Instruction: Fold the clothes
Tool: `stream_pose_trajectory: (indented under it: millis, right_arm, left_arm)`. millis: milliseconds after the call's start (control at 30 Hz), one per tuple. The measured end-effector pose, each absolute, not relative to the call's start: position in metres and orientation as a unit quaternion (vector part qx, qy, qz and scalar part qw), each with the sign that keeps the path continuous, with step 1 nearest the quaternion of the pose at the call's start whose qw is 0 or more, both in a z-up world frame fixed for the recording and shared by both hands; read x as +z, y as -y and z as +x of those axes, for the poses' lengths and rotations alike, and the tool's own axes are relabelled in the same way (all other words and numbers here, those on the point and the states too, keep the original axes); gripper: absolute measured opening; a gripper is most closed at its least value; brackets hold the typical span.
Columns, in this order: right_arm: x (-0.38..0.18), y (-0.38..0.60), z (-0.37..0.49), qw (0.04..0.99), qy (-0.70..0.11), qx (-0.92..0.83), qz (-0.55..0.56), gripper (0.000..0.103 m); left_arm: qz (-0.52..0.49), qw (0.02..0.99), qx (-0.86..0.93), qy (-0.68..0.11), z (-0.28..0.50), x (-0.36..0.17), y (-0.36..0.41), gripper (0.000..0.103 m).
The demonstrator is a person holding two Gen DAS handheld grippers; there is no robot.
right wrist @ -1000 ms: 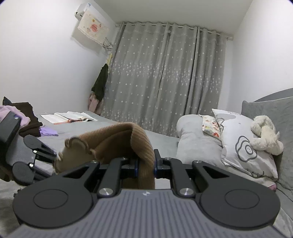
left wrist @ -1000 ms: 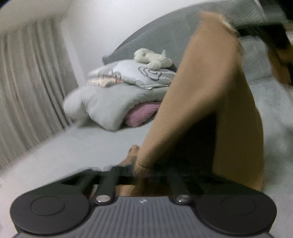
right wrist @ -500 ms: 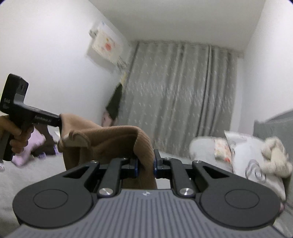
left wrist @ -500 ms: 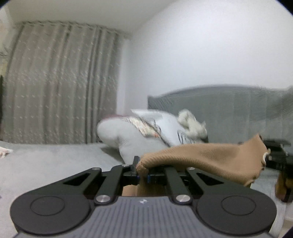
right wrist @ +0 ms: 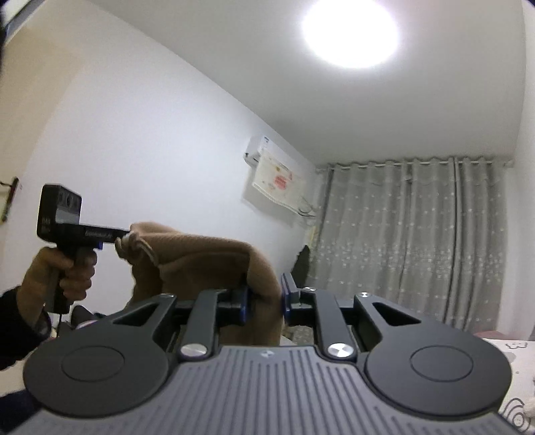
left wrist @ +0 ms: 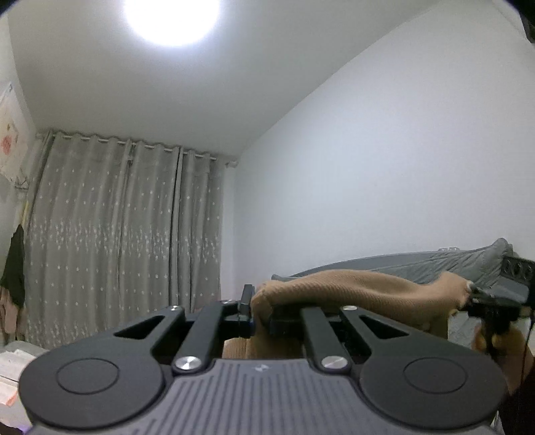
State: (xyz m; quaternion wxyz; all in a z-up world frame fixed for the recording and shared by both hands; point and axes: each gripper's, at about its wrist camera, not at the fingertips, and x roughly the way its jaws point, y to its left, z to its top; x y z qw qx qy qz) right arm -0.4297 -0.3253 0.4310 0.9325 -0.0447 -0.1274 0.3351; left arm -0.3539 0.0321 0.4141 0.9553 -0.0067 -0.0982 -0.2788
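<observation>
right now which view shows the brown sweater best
The right wrist view: the brown sweater shows there from the left gripper to the right gripper. In the left wrist view it is a low band, partly hidden.

The brown garment point(right wrist: 214, 257) hangs hidden below both grippers' bodies.

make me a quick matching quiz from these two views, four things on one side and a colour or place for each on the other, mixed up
Things:
1. sweater
2. curtain
3. ceiling light
4. air conditioner

Colour or place:
A. grey with small pale dots
B. high on the wall, near the curtain
C. brown, hanging between the two claws
D. bright white, overhead

Pairs: 1-C, 2-A, 3-D, 4-B
</observation>
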Motion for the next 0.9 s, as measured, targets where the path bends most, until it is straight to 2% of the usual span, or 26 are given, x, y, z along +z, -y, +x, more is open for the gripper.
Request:
stream_pose_trajectory:
  millis: [67, 233, 333, 433, 533, 600, 667, 900]
  right_arm:
    - [0.422, 0.334, -0.409, 0.937, 0.116, 0.328, -0.045, 0.024]
    - [0.361, 0.350, -0.314, 0.953, 0.030, 0.300, -0.015, 0.024]
    - [0.317, 0.360, -0.242, 0.961, -0.042, 0.274, 0.006, 0.024]
    - [0.262, 0.364, -0.159, 0.965, -0.123, 0.230, 0.020, 0.025]
    - [0.202, 0.349, -0.084, 0.964, -0.209, 0.163, -0.012, 0.026]
    - [0.170, 0.344, -0.052, 0.960, -0.239, 0.145, -0.030, 0.026]
    - [0.142, 0.342, -0.021, 0.957, -0.257, 0.127, -0.035, 0.026]
    - [0.103, 0.352, 0.062, 0.955, -0.278, 0.097, -0.032, 0.026]
  left_arm:
    - [0.001, 0.958, -0.276, 0.080, -0.346, 0.407, -0.027, 0.008]
    - [-0.024, 0.962, -0.269, -0.044, -0.263, 0.362, -0.008, 0.008]
    - [-0.045, 0.955, -0.253, -0.145, -0.186, 0.315, 0.004, 0.008]
    - [-0.102, 0.925, -0.244, -0.273, -0.076, 0.247, 0.011, 0.008]
    - [-0.141, 0.899, -0.216, -0.354, -0.002, 0.193, 0.019, 0.009]
    - [-0.110, 0.894, -0.187, -0.392, 0.039, 0.151, 0.042, 0.009]
    - [-0.087, 0.894, -0.178, -0.401, 0.068, 0.134, 0.055, 0.009]
    - [-0.123, 0.884, -0.163, -0.421, 0.114, 0.104, 0.053, 0.009]
